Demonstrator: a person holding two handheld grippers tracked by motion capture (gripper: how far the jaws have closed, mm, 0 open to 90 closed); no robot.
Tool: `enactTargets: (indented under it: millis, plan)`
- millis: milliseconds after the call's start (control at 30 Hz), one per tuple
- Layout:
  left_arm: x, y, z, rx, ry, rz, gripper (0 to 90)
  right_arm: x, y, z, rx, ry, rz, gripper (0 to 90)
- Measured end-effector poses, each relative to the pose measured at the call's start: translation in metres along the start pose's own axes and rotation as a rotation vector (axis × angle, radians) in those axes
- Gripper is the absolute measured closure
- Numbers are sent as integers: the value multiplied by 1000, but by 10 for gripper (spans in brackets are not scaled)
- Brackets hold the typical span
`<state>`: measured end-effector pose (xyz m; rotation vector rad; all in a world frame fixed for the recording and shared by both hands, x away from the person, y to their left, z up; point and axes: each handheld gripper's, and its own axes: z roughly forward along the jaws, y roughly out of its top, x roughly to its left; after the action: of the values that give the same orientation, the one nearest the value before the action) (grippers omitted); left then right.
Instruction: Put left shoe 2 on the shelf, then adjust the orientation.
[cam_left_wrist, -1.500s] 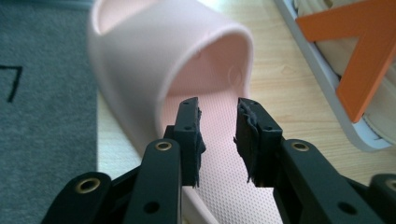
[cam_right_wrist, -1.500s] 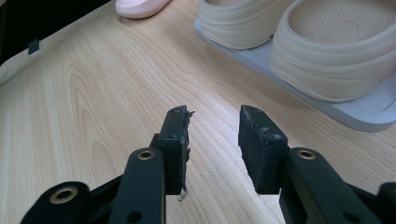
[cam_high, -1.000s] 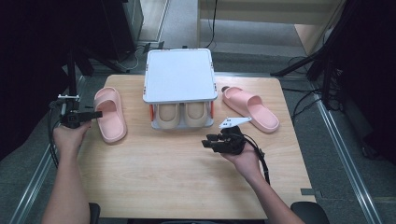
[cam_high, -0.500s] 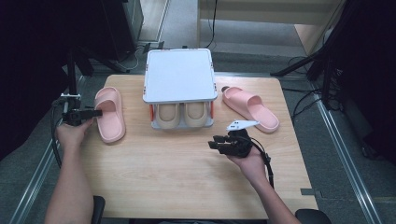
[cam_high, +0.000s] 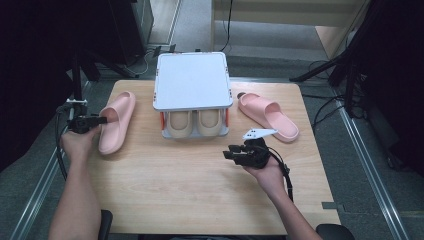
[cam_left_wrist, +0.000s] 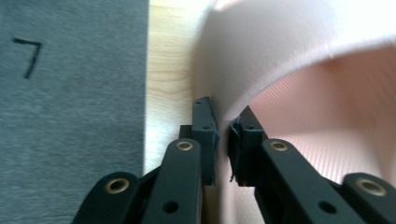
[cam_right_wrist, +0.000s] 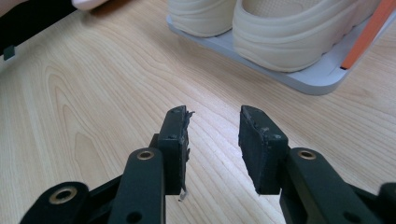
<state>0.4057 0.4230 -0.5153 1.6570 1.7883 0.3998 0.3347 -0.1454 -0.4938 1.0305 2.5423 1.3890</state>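
Currently the left gripper (cam_left_wrist: 223, 140) has just closed its jaws on the strap edge of the left pink slipper (cam_high: 116, 120), which lies on the wooden table (cam_high: 200, 200) near its left edge. Beside that slipper stands a grey shoe rack (cam_high: 192, 80) holding a beige pair of shoes (cam_high: 194, 122). Beyond the rack lies the second pink slipper (cam_high: 267, 115). The right gripper (cam_right_wrist: 215, 140) hovers over bare tabletop before the rack, jaws parted and empty.
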Motion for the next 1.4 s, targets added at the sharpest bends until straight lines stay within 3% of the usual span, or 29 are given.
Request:
enactTargets:
  millis: [300,367,567,700,867,967,1167,1400]
  plan:
    - [-11,1,-1,32,-52,-15,839,1,2,2,-2,5,-9,634]
    - [-21,3,-2,45,-35,19,839,0,4,4,1,7,-10,634]
    - [-31,7,-7,36,-51,-13,838,2,5,6,2,17,-20,634]
    - [-42,12,-9,45,-29,-2,837,1,7,6,-2,23,-17,634]
    - [-49,19,-11,51,-38,-4,834,0,9,5,-4,34,-11,630]
    - [-57,28,-15,48,-23,22,832,-1,10,5,-4,32,-8,629]
    - [-68,47,-25,32,-54,17,832,-2,12,5,-10,38,-13,629]
    - [-78,68,-33,48,-51,28,831,-3,12,3,-16,38,-13,629]
